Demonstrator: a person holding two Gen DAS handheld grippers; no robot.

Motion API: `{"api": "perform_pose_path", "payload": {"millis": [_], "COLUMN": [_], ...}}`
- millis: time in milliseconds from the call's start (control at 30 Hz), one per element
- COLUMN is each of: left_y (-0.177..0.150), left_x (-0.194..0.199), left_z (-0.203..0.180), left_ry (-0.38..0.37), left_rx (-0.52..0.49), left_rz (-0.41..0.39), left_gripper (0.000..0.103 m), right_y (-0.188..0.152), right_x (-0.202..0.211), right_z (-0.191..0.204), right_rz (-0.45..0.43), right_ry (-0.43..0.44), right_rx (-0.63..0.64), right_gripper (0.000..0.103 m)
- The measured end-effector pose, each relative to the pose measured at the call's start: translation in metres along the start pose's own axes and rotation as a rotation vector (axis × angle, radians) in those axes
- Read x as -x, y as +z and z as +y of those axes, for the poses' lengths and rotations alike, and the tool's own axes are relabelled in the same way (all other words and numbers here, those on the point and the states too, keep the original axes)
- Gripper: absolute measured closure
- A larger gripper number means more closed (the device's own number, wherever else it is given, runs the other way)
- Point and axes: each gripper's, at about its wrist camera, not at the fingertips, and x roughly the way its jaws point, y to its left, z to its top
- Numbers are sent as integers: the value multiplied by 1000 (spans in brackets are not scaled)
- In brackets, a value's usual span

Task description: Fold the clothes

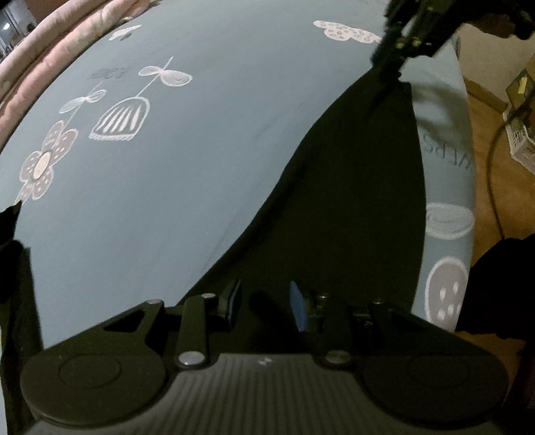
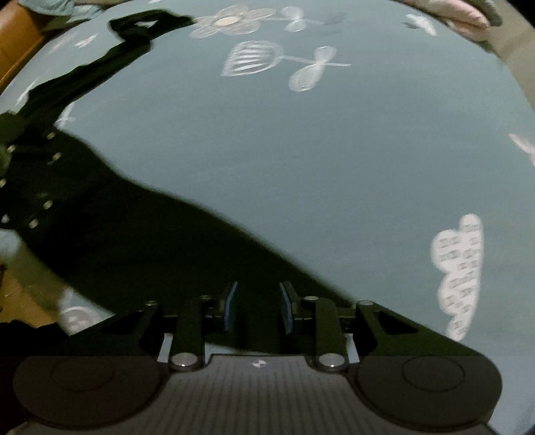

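A dark garment (image 1: 351,200) lies spread flat on a blue-grey sheet (image 1: 167,200) printed with white flowers. My left gripper (image 1: 265,304) stands open at the garment's near end, dark cloth showing between its blue pads. My right gripper (image 1: 393,68) reaches down to the garment's far corner. In the right wrist view the garment (image 2: 133,241) runs from the lower middle up to a twisted end at the top left. My right gripper (image 2: 257,308) is open over its edge. The left gripper's body (image 2: 30,174) shows at the left, blurred.
A pink quilt (image 1: 50,57) is rolled along the bed's far side and also shows as the pink quilt (image 2: 468,16) at the top right. Past the bed edge there is a wooden floor (image 1: 495,187), a cable (image 1: 491,160) and cardboard boxes (image 1: 521,110).
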Motion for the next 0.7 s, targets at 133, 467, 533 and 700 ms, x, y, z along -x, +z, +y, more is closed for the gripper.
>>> {"api": "perform_pose_path", "payload": {"millis": [133, 467, 533, 700], "left_y": [15, 24, 23, 21], "left_x": [-11, -36, -36, -35], "left_z": [-8, -28, -27, -25], "left_ry": [-15, -18, -17, -18], "left_rx": [-9, 2, 14, 18], "left_rz": [4, 47, 45, 42], "left_gripper": [70, 69, 65, 63], "right_y": [5, 15, 14, -8], "right_x": [-11, -35, -21, -1], "right_z": [-20, -34, -24, 15], "right_rz": [11, 96, 82, 146], "right_ry": [50, 223, 228, 298], "right_rx": [43, 109, 148, 278], "right_gripper": [64, 99, 99, 98]}}
